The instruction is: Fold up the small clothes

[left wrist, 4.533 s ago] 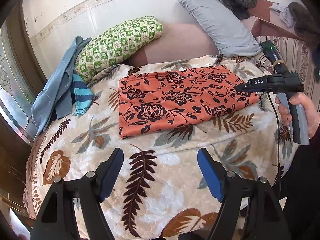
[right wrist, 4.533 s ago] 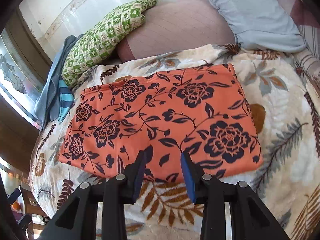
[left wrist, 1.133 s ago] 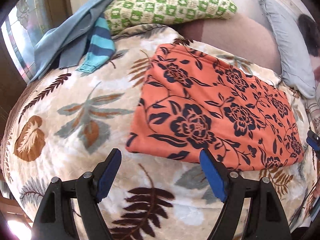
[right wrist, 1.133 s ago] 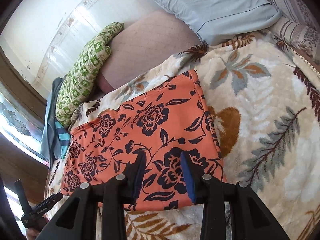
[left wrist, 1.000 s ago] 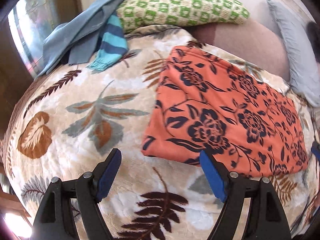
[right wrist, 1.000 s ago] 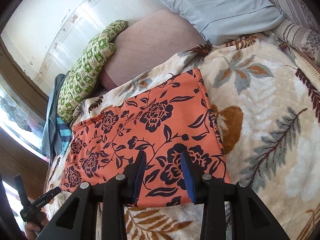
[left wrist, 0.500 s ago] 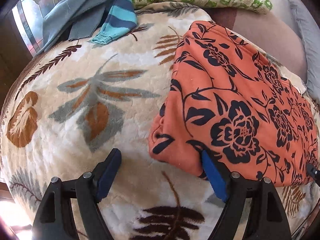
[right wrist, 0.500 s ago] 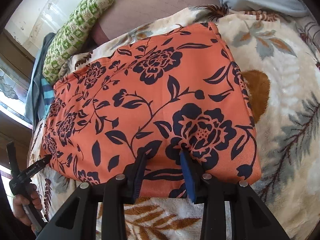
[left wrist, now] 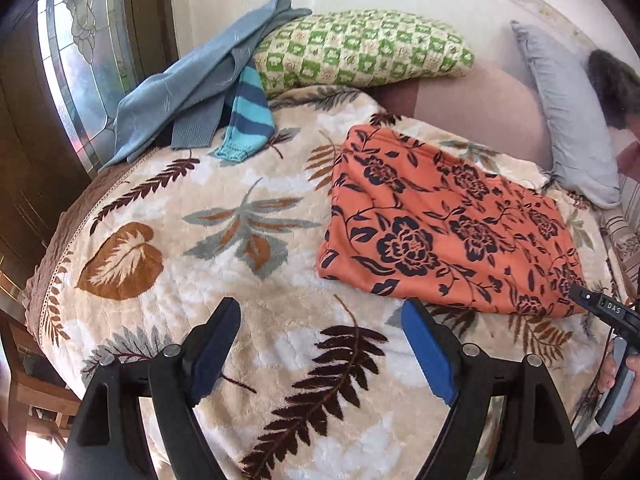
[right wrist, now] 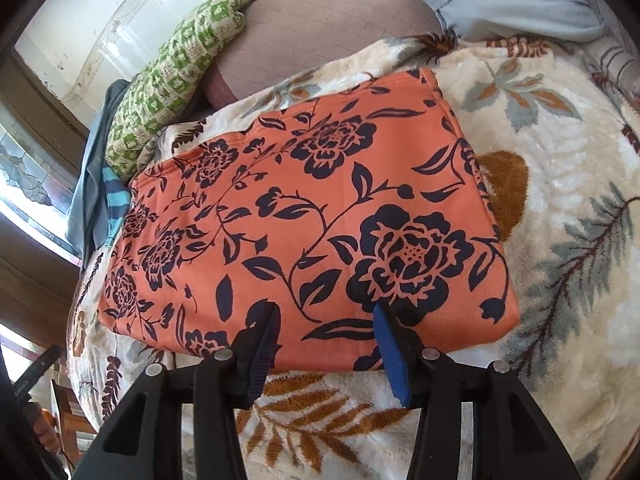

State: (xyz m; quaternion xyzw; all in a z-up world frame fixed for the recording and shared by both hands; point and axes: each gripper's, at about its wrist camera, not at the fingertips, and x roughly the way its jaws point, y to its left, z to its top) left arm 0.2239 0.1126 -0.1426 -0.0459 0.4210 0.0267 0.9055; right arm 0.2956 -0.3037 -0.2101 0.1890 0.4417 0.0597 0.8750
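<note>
Folded orange garment (right wrist: 312, 216) with dark navy flowers, flat rectangle on leaf-print blanket (right wrist: 560, 240)

Bed with leaf-print blanket (left wrist: 248, 248), folded orange floral garment (left wrist: 440, 224), blue clothes (left wrist: 188, 92), green checked pillow (left wrist: 360, 48)

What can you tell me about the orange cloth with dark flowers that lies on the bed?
The orange cloth is a smooth, thin-looking fabric printed with dark navy roses, leaves and vines. It is folded into a flat, roughly rectangular stack with soft layered edges, and lies on the leaf-patterned blanket, clear of the pillows. The right gripper is at its near edge with the jaws opening; the fabric between them lies flat, not pinched. The left gripper is open, short of the cloth's near corner and not touching it.
</note>
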